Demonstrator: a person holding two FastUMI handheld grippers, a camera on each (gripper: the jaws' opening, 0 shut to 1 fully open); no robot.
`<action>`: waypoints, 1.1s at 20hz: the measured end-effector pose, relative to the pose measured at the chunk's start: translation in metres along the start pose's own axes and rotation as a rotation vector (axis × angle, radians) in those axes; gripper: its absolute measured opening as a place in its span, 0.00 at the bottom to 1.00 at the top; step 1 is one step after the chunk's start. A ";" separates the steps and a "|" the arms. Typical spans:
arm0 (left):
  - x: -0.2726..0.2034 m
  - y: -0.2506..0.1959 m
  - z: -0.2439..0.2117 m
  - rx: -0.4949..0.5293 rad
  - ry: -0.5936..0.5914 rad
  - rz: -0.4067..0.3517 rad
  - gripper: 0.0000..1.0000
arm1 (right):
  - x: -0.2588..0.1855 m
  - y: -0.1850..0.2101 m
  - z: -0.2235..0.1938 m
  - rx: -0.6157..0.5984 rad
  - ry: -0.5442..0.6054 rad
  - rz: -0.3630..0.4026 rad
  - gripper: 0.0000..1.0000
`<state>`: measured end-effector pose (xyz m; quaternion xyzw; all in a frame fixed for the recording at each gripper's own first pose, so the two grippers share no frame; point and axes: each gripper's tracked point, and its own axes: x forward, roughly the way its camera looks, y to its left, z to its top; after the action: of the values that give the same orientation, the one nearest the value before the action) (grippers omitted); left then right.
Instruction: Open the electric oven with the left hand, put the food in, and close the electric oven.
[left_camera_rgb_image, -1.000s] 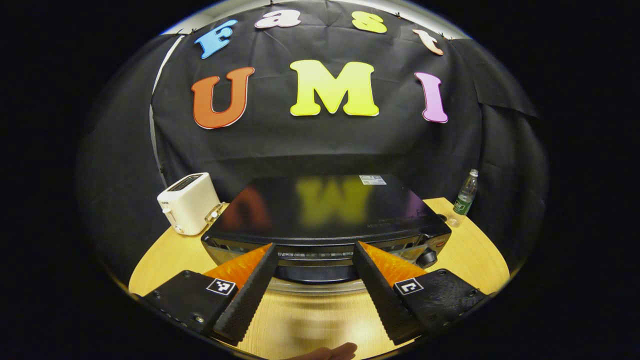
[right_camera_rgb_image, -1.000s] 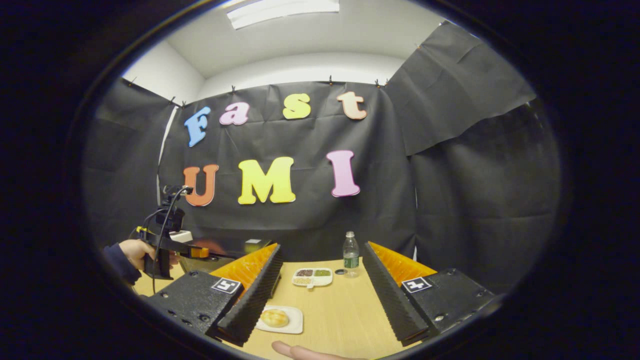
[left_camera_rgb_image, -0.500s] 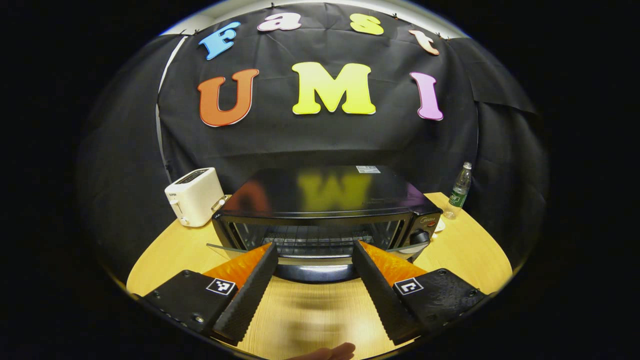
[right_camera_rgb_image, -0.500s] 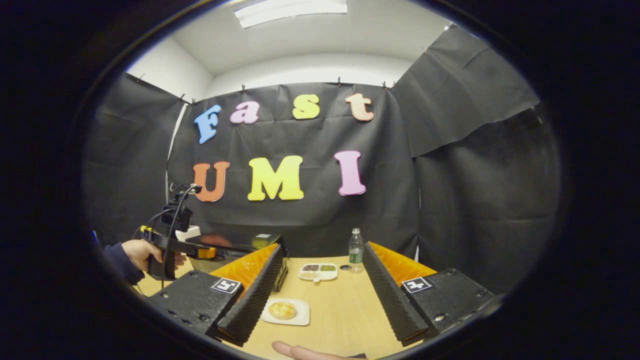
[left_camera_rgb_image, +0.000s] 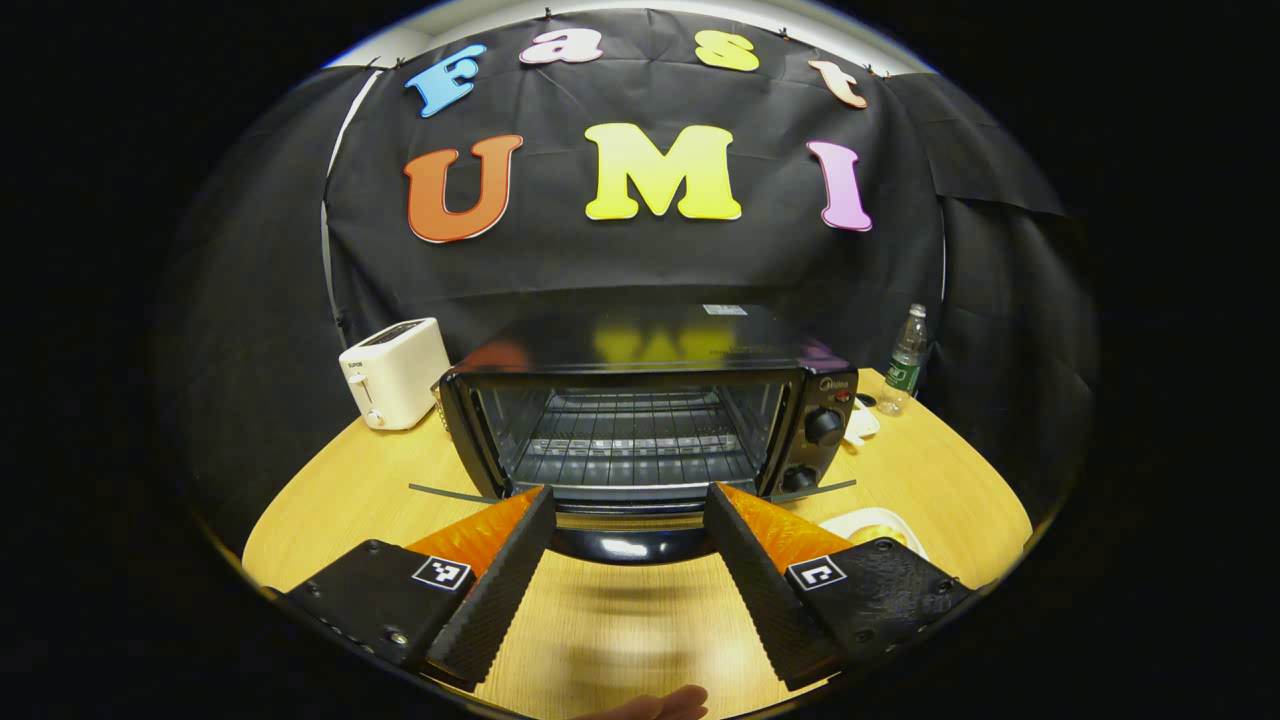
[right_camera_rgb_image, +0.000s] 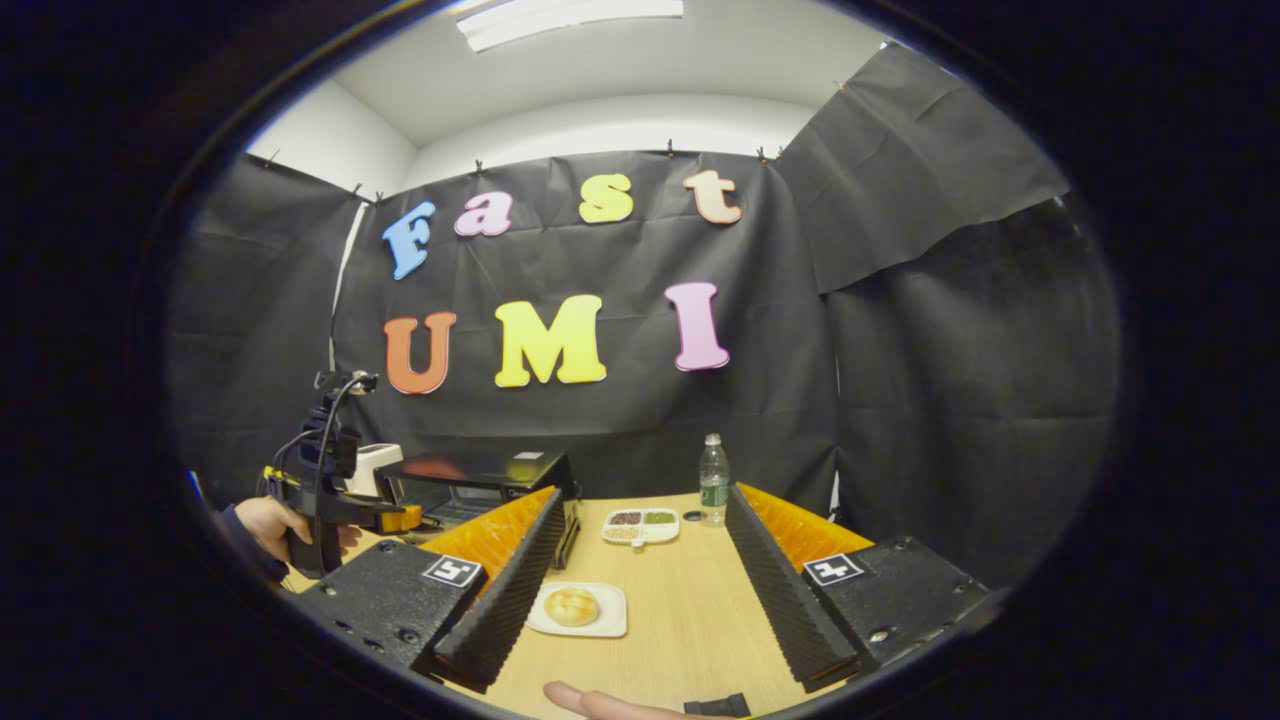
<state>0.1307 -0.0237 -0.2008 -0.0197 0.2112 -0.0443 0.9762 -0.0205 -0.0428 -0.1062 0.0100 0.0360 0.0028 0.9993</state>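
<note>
A black electric oven stands on the wooden table with its glass door folded down flat and the wire rack showing inside. The door's handle lies between the fingers of my left gripper, which stands open and does not press on it. In the right gripper view a bun sits on a white plate just ahead of my open right gripper, near its left finger. The oven and the hand-held left gripper show at the far left there.
A white toaster stands left of the oven. A water bottle is at the back right, and a small divided dish lies near it. The plate's edge peeks out right of the oven door.
The oven door has swung down from nearly shut to fully open while my left gripper dropped lower and drew back. The right gripper has only shifted slightly.
</note>
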 end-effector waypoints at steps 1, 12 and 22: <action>-0.003 0.000 -0.006 -0.008 0.004 -0.003 0.92 | 0.000 0.000 -0.003 -0.001 0.004 0.000 1.00; -0.019 -0.012 -0.069 -0.014 0.019 -0.014 0.95 | 0.009 0.015 -0.031 -0.003 0.057 0.015 1.00; -0.010 -0.023 -0.114 -0.046 0.065 -0.016 0.93 | 0.021 0.016 -0.056 0.009 0.106 0.011 1.00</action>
<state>0.0729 -0.0481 -0.2988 -0.0424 0.2438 -0.0478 0.9677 -0.0032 -0.0256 -0.1629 0.0143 0.0890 0.0087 0.9959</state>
